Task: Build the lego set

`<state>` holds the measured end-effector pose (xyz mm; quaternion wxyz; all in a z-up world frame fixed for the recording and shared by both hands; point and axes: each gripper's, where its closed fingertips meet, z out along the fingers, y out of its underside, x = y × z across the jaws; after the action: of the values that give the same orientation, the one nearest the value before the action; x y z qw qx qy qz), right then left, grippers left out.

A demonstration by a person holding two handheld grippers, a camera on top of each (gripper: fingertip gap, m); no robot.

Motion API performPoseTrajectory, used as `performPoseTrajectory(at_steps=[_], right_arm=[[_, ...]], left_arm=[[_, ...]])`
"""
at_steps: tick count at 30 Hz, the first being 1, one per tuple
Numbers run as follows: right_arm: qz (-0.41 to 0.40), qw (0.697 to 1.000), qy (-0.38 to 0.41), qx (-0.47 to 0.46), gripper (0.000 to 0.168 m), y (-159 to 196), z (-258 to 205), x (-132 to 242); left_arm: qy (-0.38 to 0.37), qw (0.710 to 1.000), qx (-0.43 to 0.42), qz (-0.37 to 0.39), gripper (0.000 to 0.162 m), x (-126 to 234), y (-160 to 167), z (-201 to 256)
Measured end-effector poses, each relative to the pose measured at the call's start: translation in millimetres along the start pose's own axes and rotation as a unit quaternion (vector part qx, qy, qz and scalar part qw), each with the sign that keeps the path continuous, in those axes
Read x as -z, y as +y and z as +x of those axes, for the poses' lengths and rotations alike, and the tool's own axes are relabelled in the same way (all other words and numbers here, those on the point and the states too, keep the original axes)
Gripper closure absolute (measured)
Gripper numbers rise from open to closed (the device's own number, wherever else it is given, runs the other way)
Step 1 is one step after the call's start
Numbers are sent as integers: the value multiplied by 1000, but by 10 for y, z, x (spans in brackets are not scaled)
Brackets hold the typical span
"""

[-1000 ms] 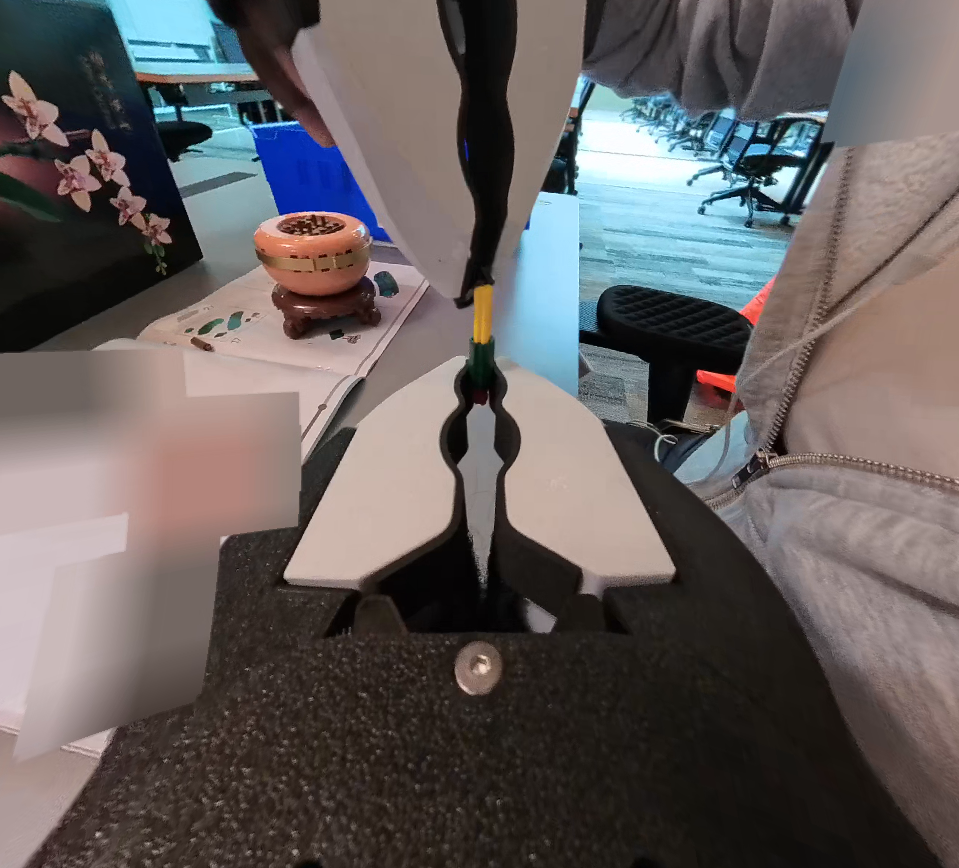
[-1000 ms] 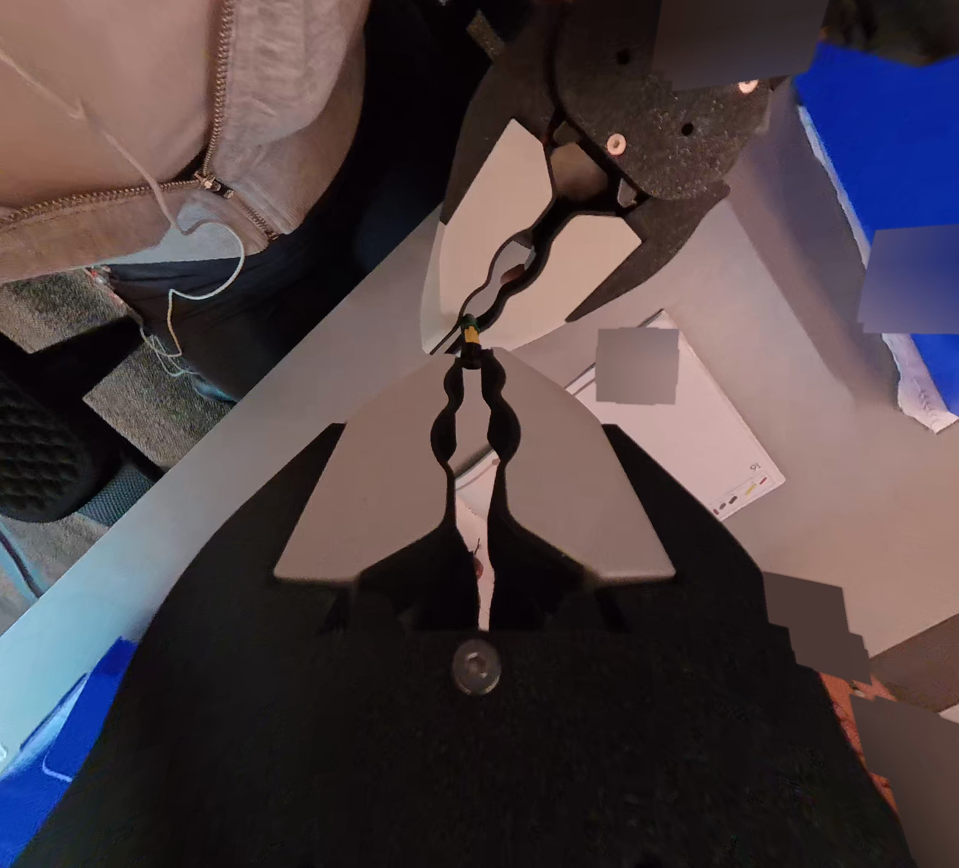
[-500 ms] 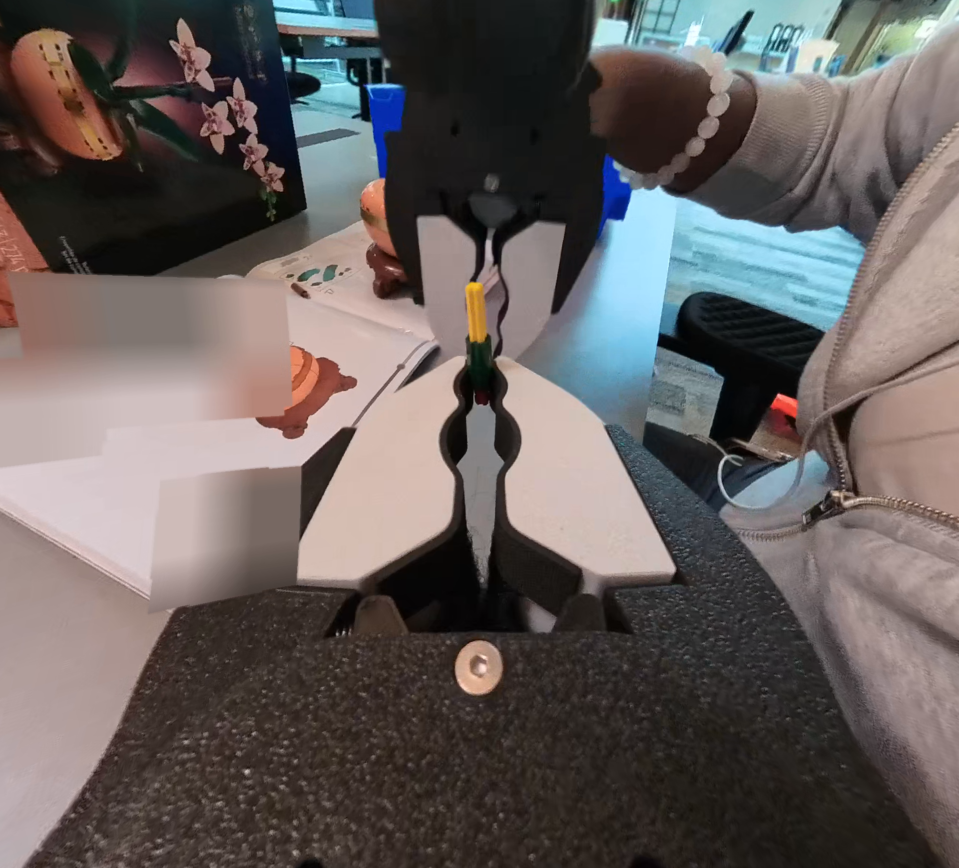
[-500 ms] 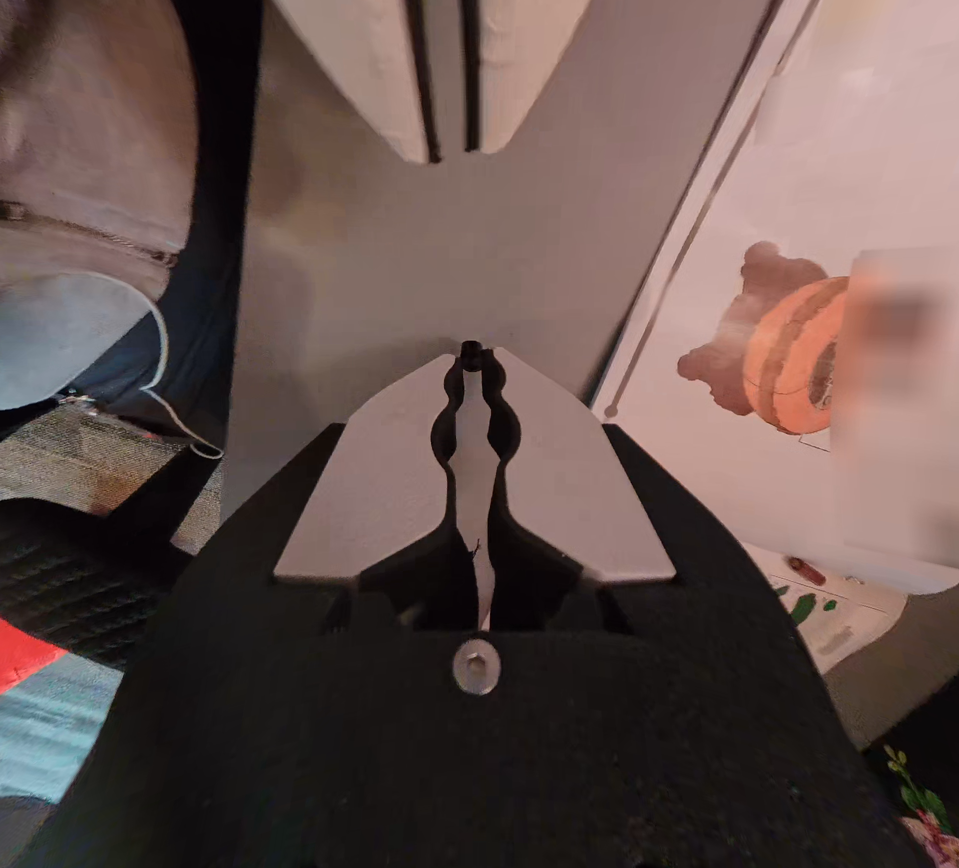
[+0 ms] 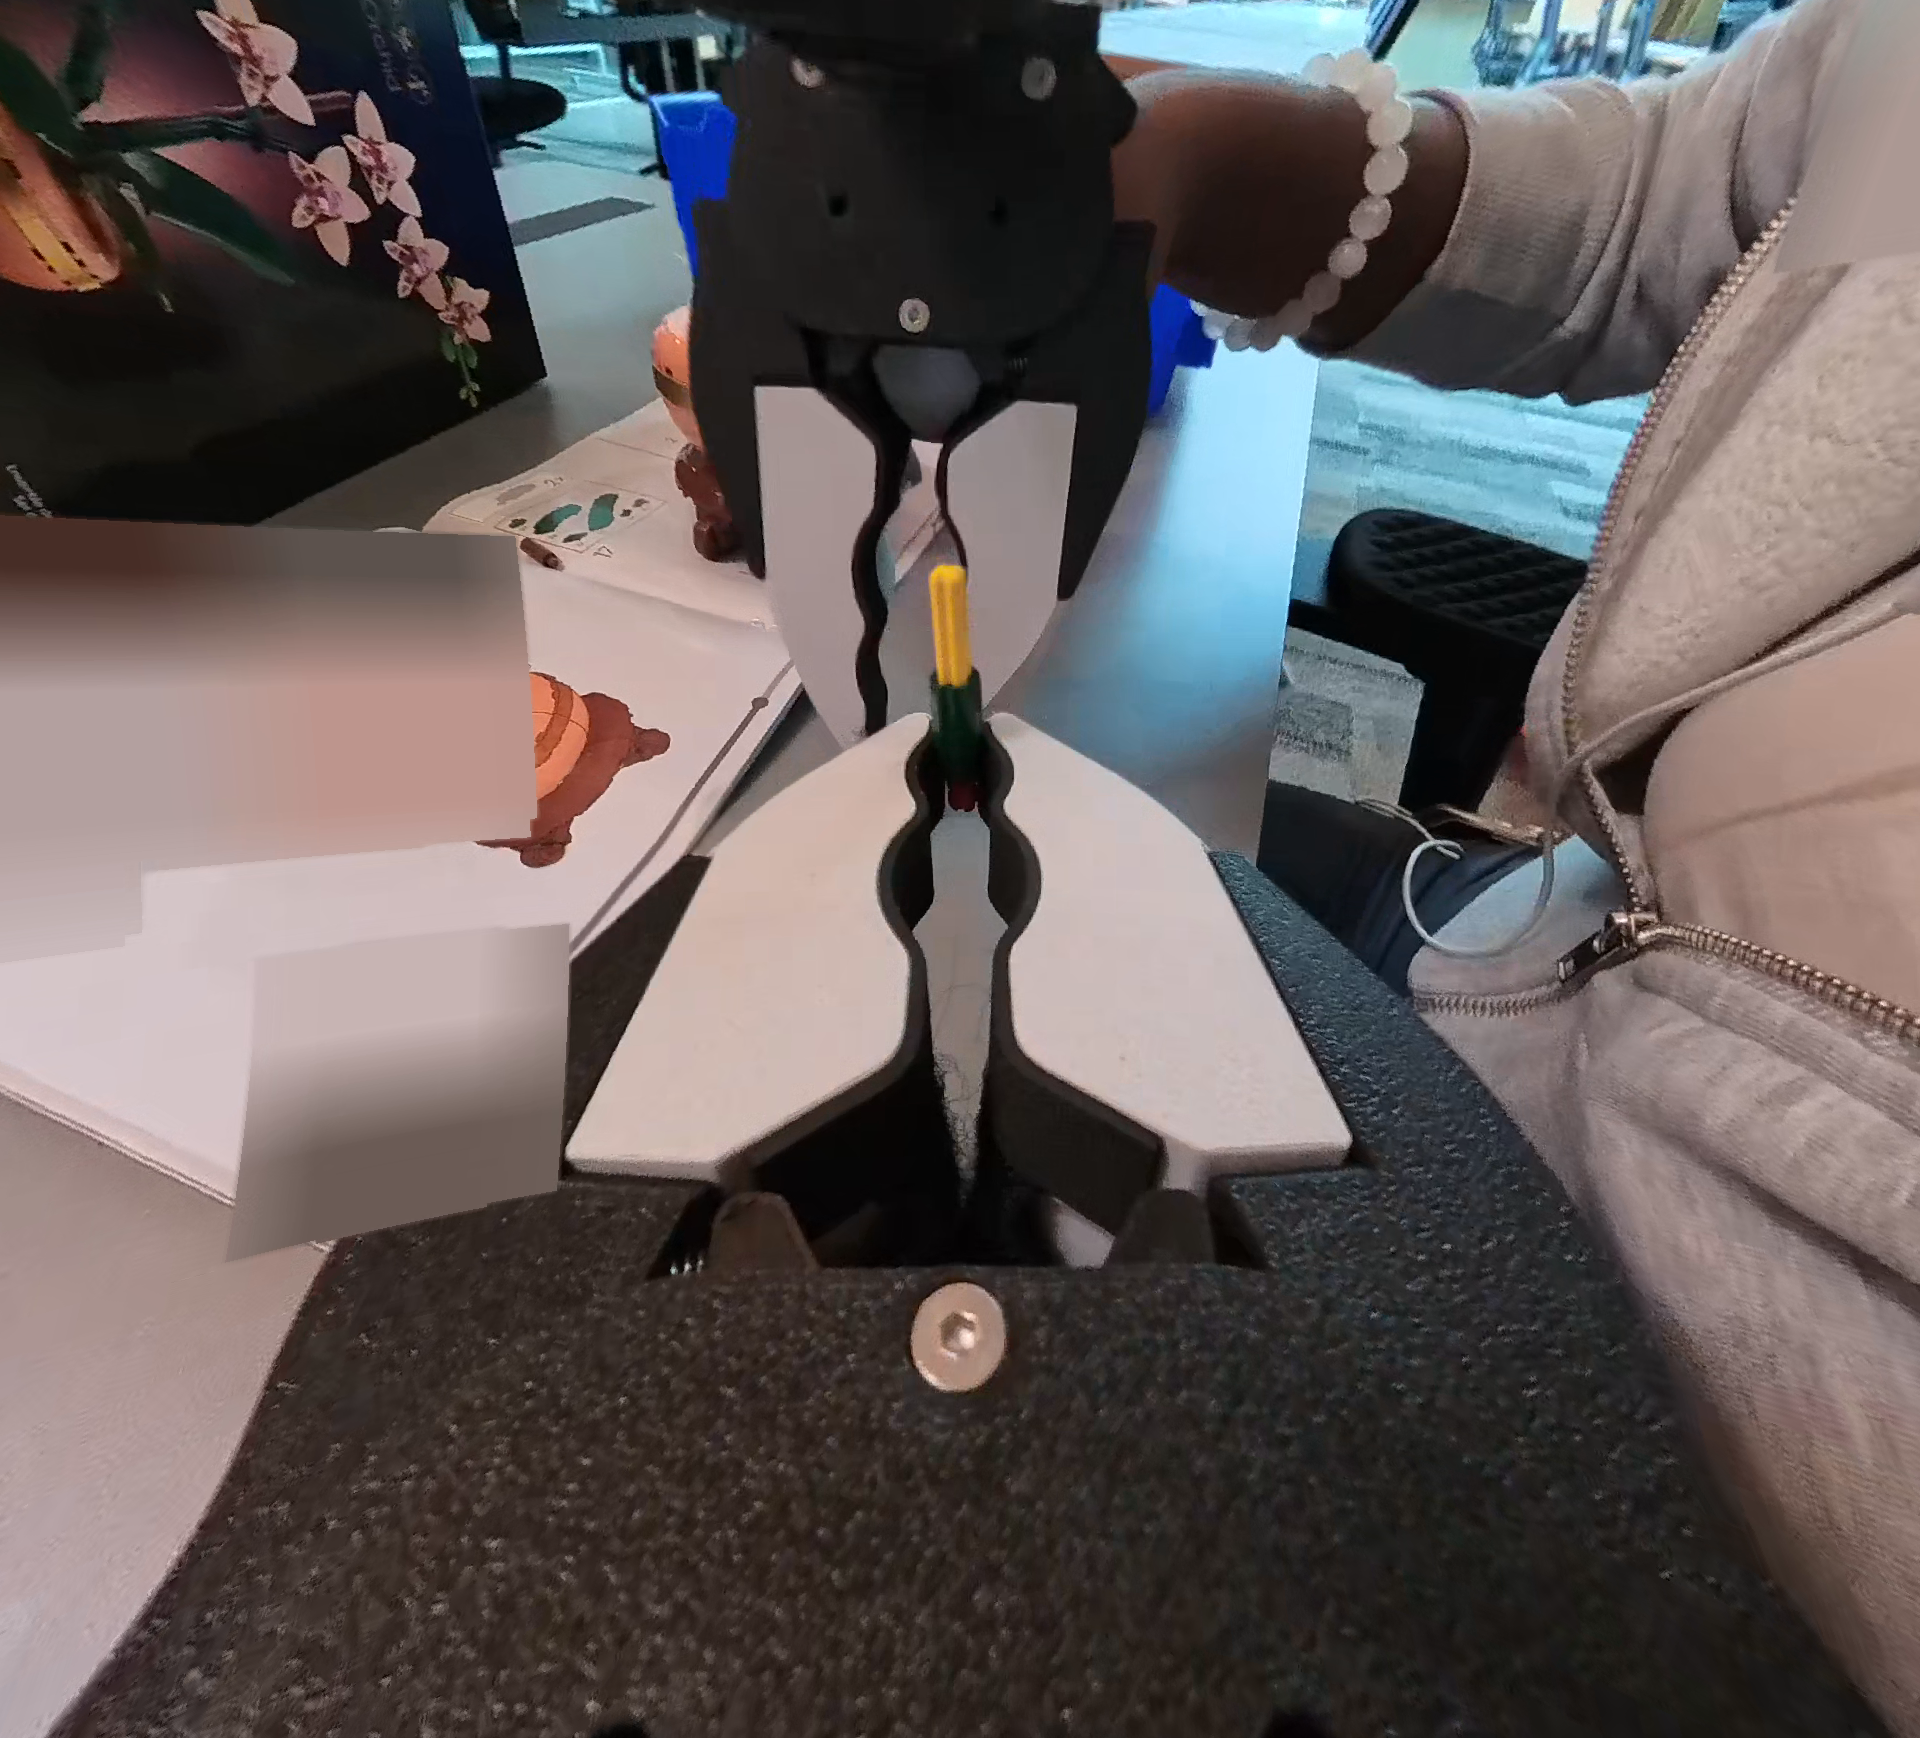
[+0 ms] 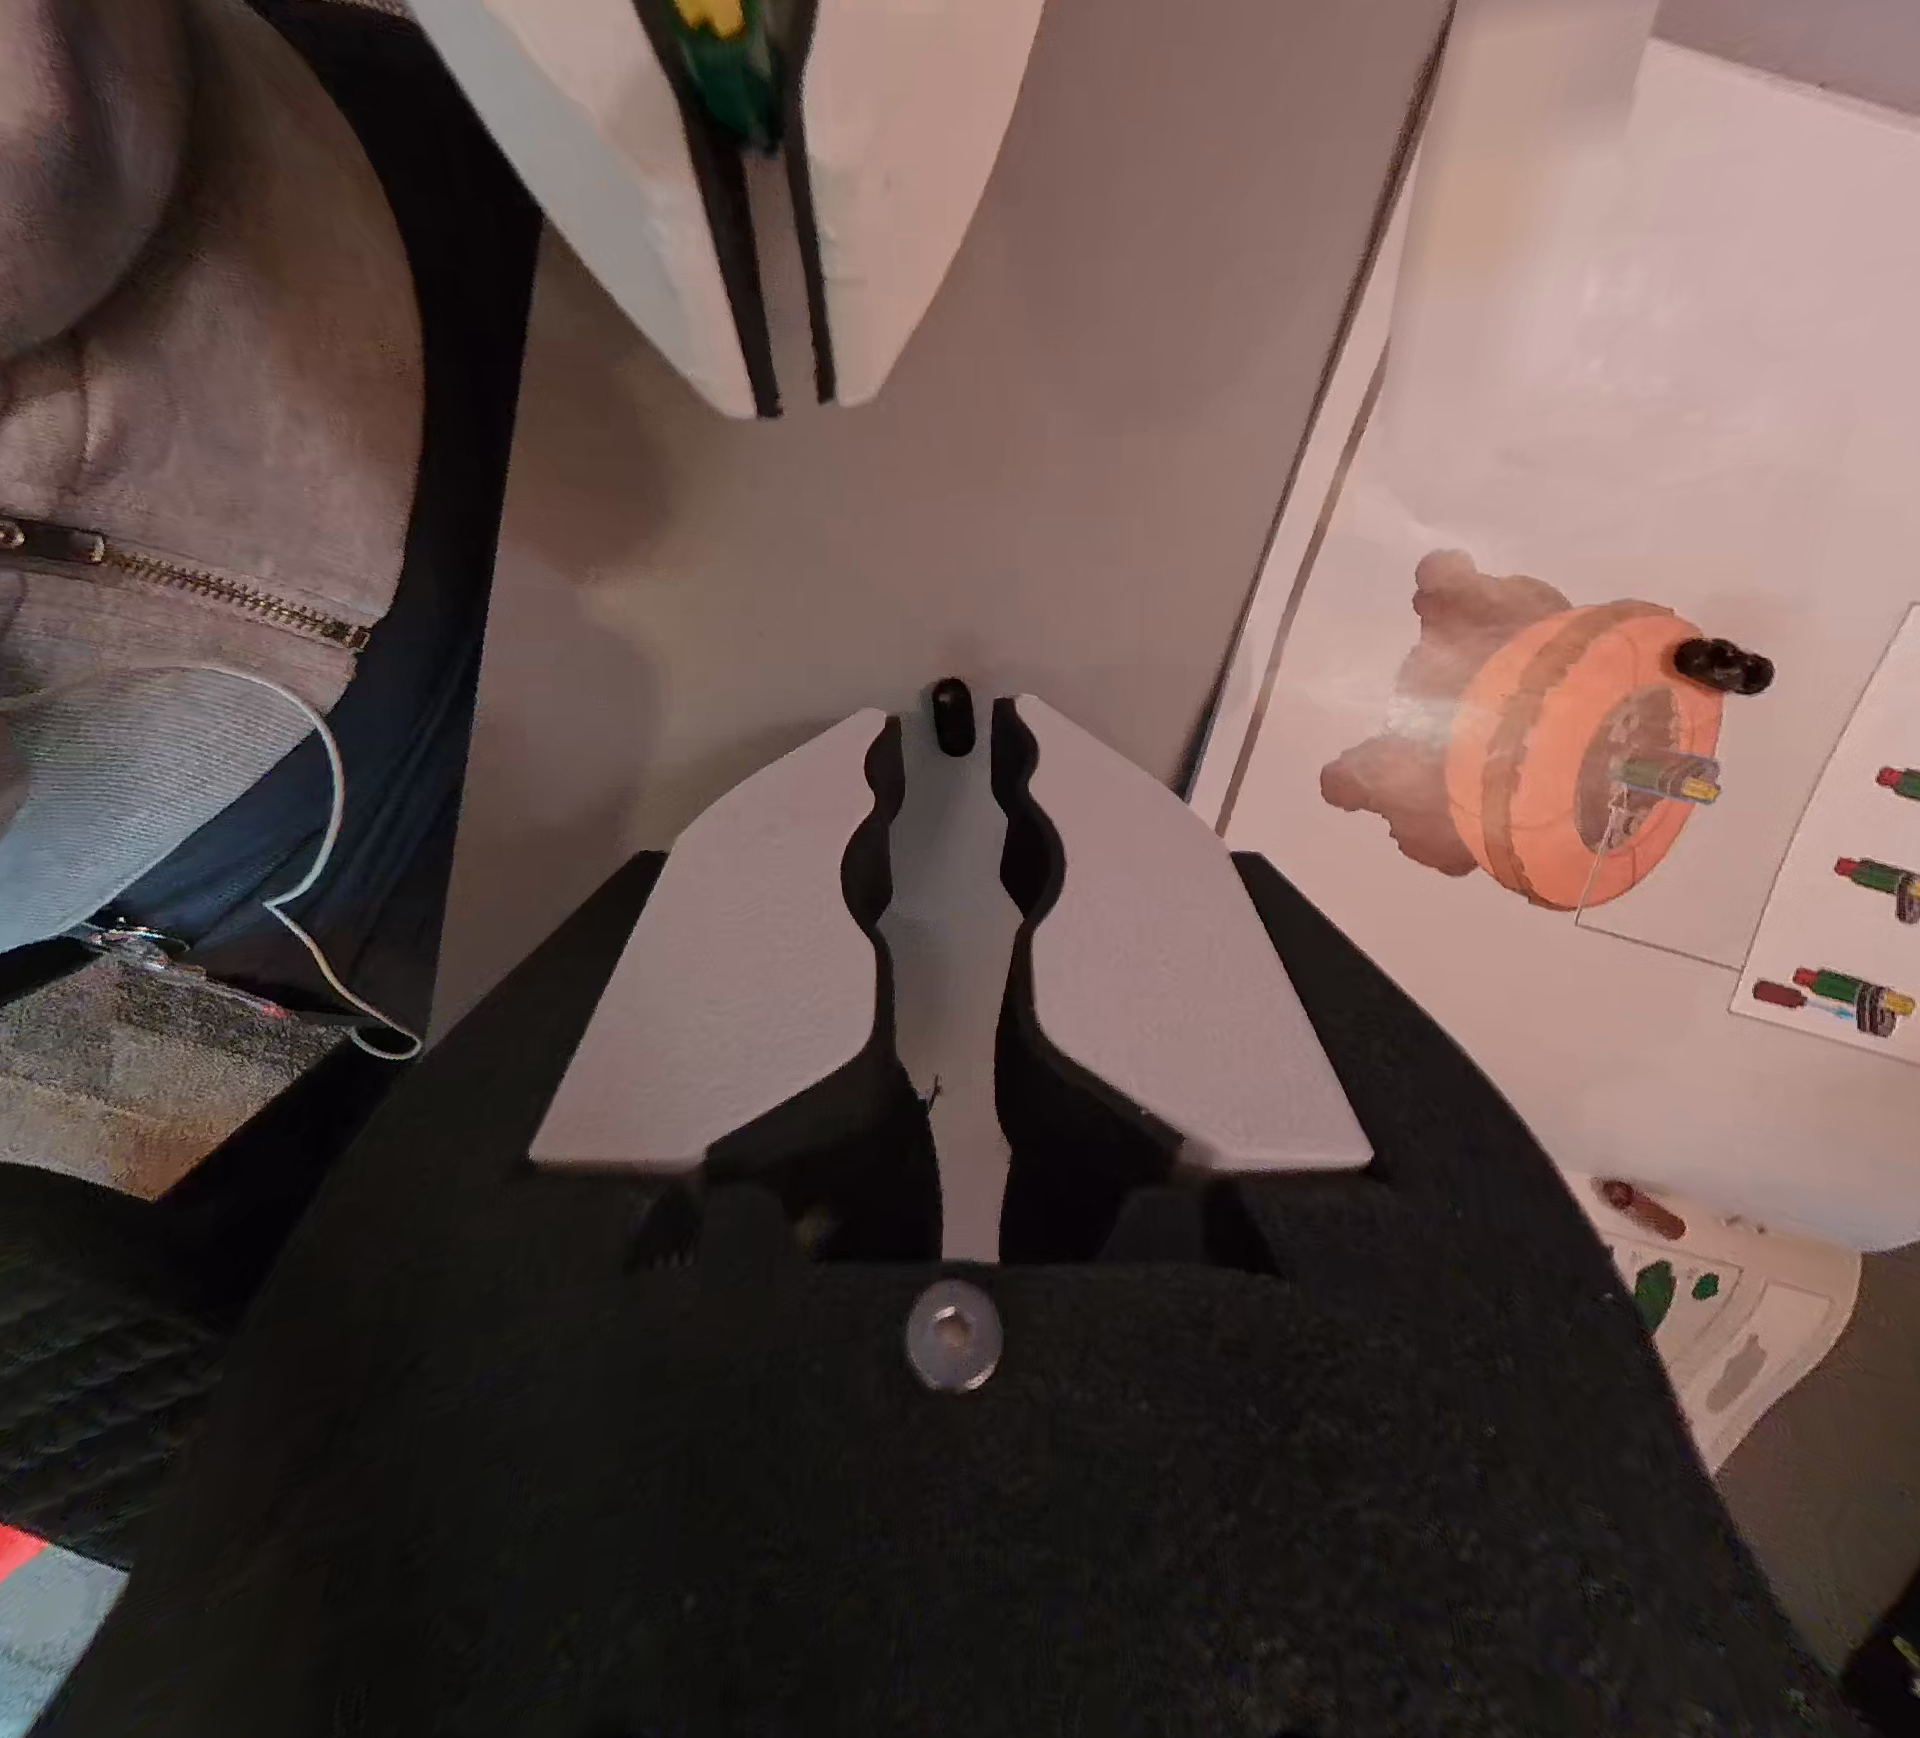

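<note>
My left gripper is shut on a short rod with a green sleeve, a yellow axle sticking out forward and a red end behind. It also shows at the top of the right wrist view, still pinching that rod. My right gripper has its jaws a little apart, with a small black piece in the gap at the tips, touching neither pad as far as I can see. In the left wrist view the right gripper hangs tips down just beyond the yellow axle.
The open instruction booklet lies on the grey table, with another small black piece on it. An orange pot on a brown stand is half hidden behind the right gripper. The dark set box stands far left. The gap from one gripper's tips to the other's is roughly 7 cm.
My right gripper's jaws have opened slightly, so the black piece is no longer pinched. The two grippers drew apart from their tip-to-tip contact a second ago, and the left one keeps the rod.
</note>
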<state>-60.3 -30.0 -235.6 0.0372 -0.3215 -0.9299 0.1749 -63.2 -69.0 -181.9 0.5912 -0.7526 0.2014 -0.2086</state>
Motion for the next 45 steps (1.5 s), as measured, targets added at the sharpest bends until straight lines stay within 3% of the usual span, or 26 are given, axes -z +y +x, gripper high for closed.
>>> performPoseTrajectory(at_steps=[10,14,18,22,26,29,36,40,45], right_arm=[[-24,999,-11,26,164,57,21,-100],[28,999,-9,41,168,-132,5,208],[14,999,1,49,168,-126,31,365],[10,998,-42,52,151,38,-91,215],[-34,986,-45,159,146,255,-85,75],[-29,970,-63,233,145,201,-37,81],[-113,918,-92,368,148,233,3,-47],[-95,920,-98,366,160,215,-10,-92],[-70,956,-86,272,161,223,45,-67]], left_arm=[[9,1000,-12,6,158,-4,-10,26],[-3,999,-52,11,159,-21,-21,34],[-10,997,-77,-2,159,-41,10,44],[-16,996,-86,-23,158,-21,67,24],[-6,996,-89,-32,158,-36,93,48],[3,996,-89,-26,158,-26,79,72],[14,997,-71,3,158,24,12,69],[15,997,-71,2,158,23,14,71],[7,997,-72,-6,158,6,32,52]])
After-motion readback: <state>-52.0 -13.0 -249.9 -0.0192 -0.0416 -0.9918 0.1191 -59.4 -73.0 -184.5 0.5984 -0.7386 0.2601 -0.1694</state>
